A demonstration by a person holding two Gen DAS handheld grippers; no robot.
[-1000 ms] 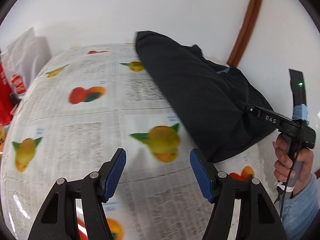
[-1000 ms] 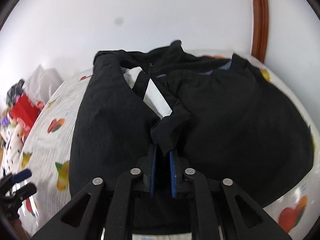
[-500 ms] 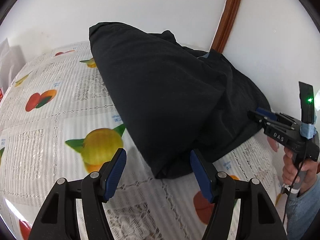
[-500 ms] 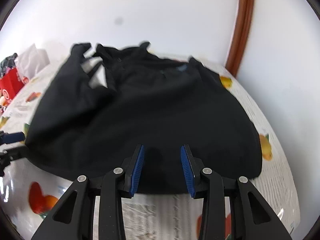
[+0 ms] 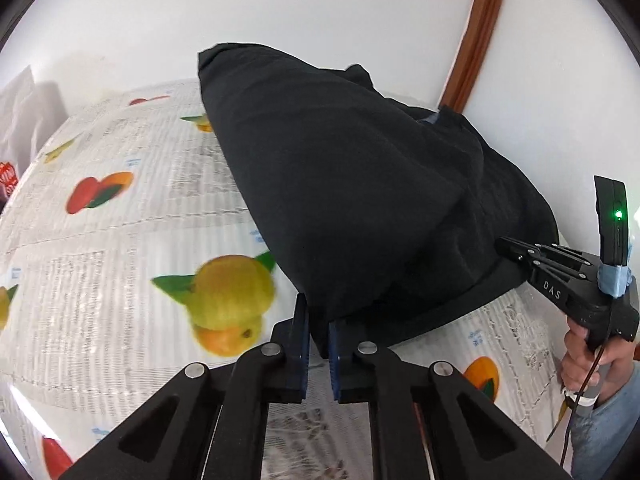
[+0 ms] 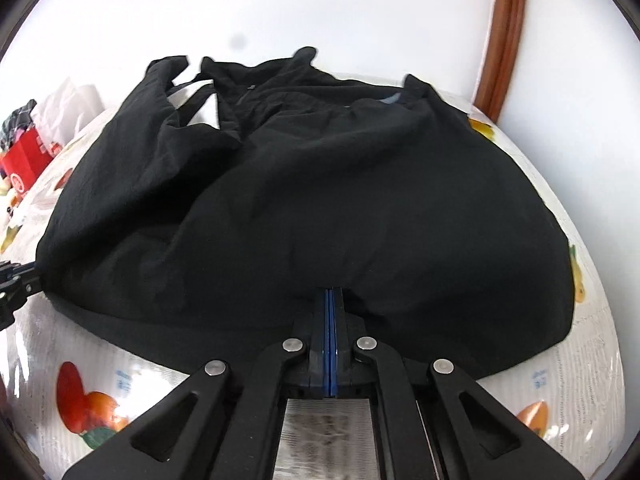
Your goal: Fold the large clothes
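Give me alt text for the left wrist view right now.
The left gripper is pinched shut on the near corner of a black garment heaped on a fruit-print tablecloth. At the right edge, a hand holds the right gripper against the garment's hem, with a white wall behind.

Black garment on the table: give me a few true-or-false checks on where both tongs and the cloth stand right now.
1. The left tongs are shut on the near corner of the black garment. True.
2. The right tongs stand wide open above the cloth. False: they are shut on the garment's near edge.
3. The garment lies on a plain white tablecloth. False: the tablecloth has a fruit print.
4. A red box sits at the far left in the right wrist view. True.
5. The garment hangs clear of the table. False: it rests heaped on it.
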